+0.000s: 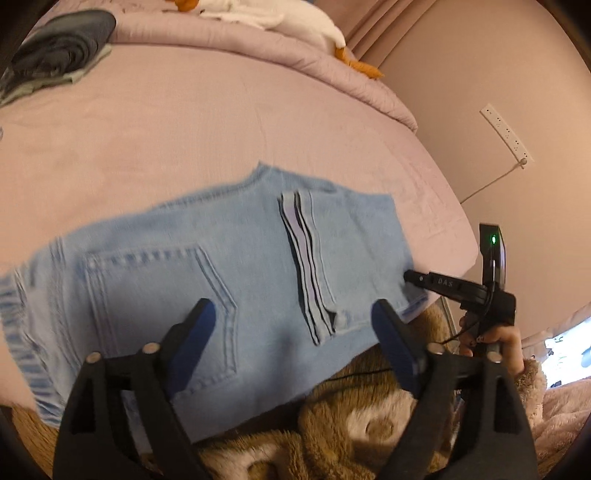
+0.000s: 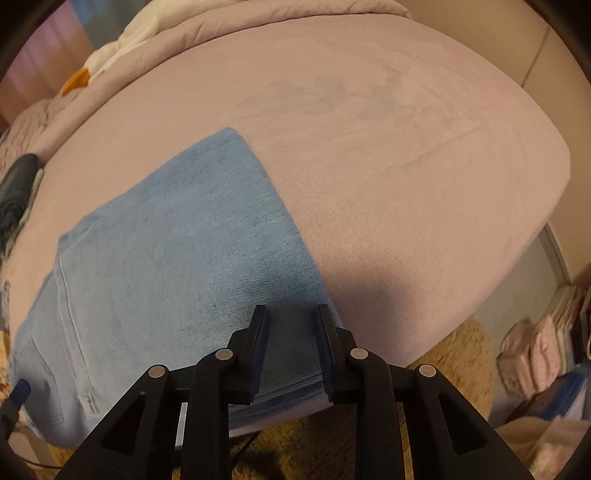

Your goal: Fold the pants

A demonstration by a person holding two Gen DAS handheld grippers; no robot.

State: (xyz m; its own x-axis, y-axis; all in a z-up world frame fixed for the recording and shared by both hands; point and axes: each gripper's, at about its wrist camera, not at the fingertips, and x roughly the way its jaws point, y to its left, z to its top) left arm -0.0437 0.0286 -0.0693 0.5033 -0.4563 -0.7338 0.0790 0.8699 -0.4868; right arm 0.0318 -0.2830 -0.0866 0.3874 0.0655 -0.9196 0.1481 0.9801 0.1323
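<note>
Across the lower middle of both frames we see the light blue denim pants (image 1: 207, 266) folded on the pink bed (image 1: 184, 122), left gripper (image 1: 293, 328) released above, right gripper (image 2: 291, 350) spread at their edge, likely to fold again.

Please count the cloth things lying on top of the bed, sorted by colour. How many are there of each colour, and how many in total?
Light blue: 1, the folded pants
Dark grey: 1, the pile of dark clothes at the far left
White with orange: 1, the plush toy by the rolled quilt
Total: 3 on the pink bed
</note>
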